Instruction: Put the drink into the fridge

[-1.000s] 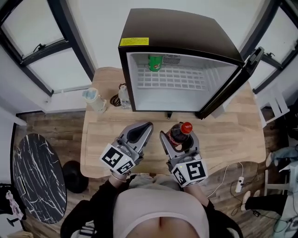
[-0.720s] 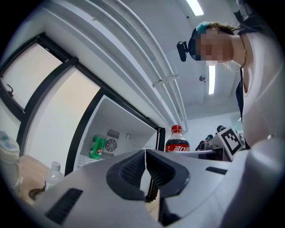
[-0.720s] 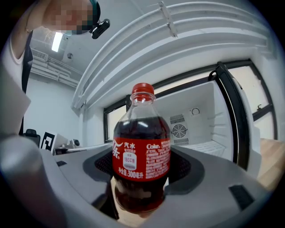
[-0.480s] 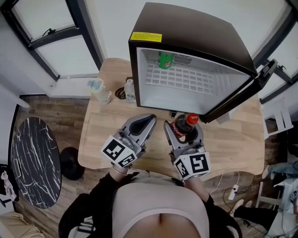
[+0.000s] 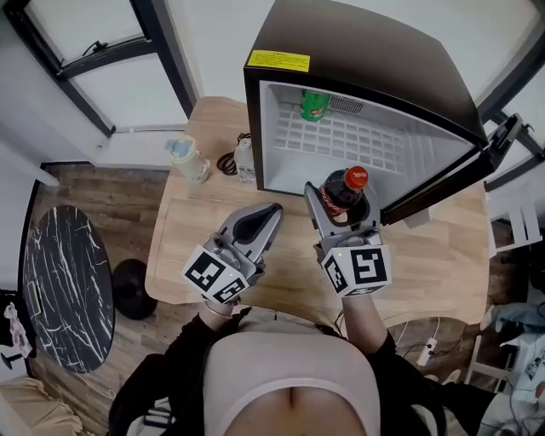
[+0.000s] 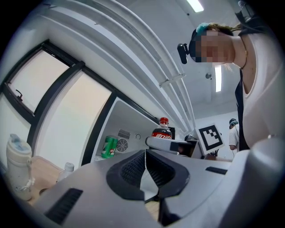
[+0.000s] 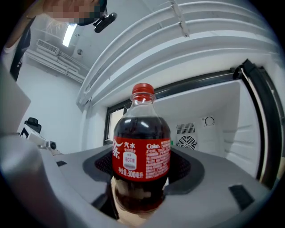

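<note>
We see the right claw [image 5: 342,209] clamped on the upright cola bottle [image 5: 344,189] before the open fridge [image 5: 366,60]; the left claw [image 5: 266,218], at its 9 o'clock, is pressed together.

It looked like an office or test room: a mini fridge [image 5: 366,51] stood on a wooden table [image 5: 443,255], beside dark-framed windows [image 5: 72,19], under a ceiling strip light [image 6: 217,79].
</note>
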Motion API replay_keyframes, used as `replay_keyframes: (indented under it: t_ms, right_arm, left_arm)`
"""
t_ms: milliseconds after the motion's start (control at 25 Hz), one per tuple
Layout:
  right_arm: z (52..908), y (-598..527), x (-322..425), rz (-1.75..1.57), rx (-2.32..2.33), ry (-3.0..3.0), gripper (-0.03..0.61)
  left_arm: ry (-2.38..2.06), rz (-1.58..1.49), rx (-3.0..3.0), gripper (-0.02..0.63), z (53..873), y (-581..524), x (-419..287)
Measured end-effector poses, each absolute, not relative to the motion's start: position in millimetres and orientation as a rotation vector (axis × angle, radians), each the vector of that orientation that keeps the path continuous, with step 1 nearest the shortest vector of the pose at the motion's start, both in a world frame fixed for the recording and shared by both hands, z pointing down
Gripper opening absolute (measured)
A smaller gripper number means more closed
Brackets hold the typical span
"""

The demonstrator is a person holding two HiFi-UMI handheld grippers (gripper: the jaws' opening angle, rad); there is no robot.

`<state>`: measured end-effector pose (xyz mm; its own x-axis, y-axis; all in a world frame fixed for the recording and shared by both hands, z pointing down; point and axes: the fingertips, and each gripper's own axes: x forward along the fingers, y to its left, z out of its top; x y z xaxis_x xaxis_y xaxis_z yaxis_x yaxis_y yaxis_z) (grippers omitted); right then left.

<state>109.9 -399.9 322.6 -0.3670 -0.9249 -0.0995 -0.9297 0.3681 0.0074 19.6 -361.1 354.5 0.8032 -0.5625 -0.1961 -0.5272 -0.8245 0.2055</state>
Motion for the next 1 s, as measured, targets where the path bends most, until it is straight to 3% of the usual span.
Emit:
replay_keyframes:
  t_ms: [1000]
  right_arm:
    - [322,-523,98,0.055,-1.8,2.523,0.325]
  left_arm:
    - [-1.007,-0.308,2.794,0.011,367,-354,-33]
